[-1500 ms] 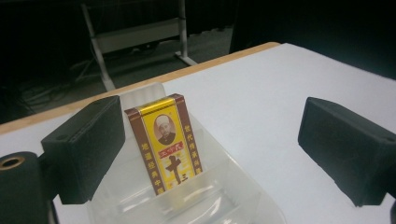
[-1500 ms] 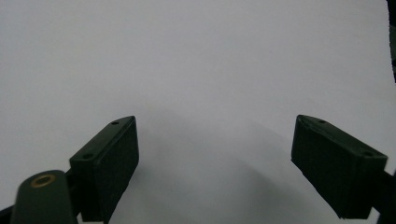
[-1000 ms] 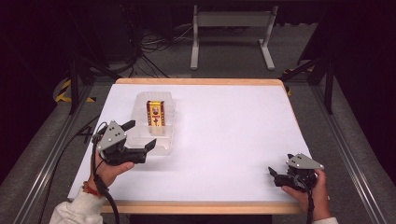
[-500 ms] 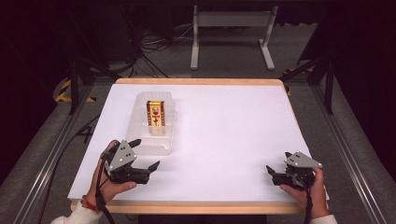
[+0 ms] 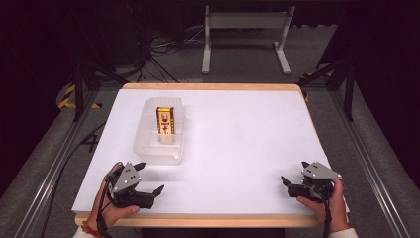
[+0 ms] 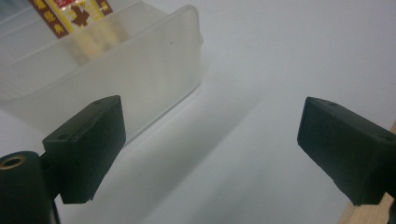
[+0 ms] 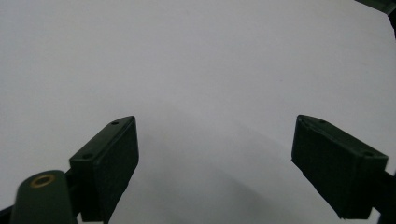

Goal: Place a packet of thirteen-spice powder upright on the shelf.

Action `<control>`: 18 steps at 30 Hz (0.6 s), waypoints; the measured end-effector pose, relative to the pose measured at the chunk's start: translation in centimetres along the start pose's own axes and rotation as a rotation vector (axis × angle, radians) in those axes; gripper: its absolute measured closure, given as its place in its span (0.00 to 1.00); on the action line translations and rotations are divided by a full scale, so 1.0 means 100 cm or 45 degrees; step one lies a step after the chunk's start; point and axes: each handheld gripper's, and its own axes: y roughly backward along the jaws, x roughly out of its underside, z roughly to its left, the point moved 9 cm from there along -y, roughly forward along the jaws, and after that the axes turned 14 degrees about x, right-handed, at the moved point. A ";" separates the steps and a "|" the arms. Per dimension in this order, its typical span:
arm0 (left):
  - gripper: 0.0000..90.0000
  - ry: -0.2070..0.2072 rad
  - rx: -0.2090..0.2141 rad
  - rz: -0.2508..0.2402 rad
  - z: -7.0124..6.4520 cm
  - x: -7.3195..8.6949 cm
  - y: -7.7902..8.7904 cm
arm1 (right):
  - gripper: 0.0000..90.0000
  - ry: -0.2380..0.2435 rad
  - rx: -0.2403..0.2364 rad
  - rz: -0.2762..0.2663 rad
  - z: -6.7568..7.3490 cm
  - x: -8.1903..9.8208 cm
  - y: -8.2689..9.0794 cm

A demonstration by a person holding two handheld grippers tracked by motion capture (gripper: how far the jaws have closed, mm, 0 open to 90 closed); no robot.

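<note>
A clear plastic tub [image 5: 159, 148] sits on the left half of the white table [image 5: 242, 134]. A red and yellow box [image 5: 165, 120] stands upright inside it. My left gripper [image 5: 150, 177] rests near the front left edge, just in front of the tub, open and holding nothing. In the left gripper view the tub's wall [image 6: 121, 74] lies ahead to the left of the open jaws, apart from them, and the box [image 6: 74, 11] shows at the top. My right gripper [image 5: 295, 172] sits open at the front right, with bare tabletop [image 7: 205, 70] between its jaws.
The table's wooden front edge [image 5: 208, 220] runs close under both hands. Metal rails [image 5: 366, 163] flank the table, and a white stand [image 5: 245, 29] and cables lie on the floor behind it.
My left gripper has drawn back from beside the tub's near end toward the table's front edge, still open. The right gripper has hardly moved.
</note>
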 end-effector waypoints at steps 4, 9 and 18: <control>0.09 0.063 -0.008 0.004 0.009 0.013 0.002 | 0.17 0.002 -0.001 -0.006 0.000 -0.002 0.000; 0.09 0.111 -0.020 0.034 0.016 0.026 0.004 | 0.17 0.014 -0.008 -0.012 0.003 -0.005 -0.003; 0.08 0.141 -0.106 0.090 0.037 0.049 0.003 | 0.17 0.023 -0.018 -0.022 0.005 -0.006 -0.003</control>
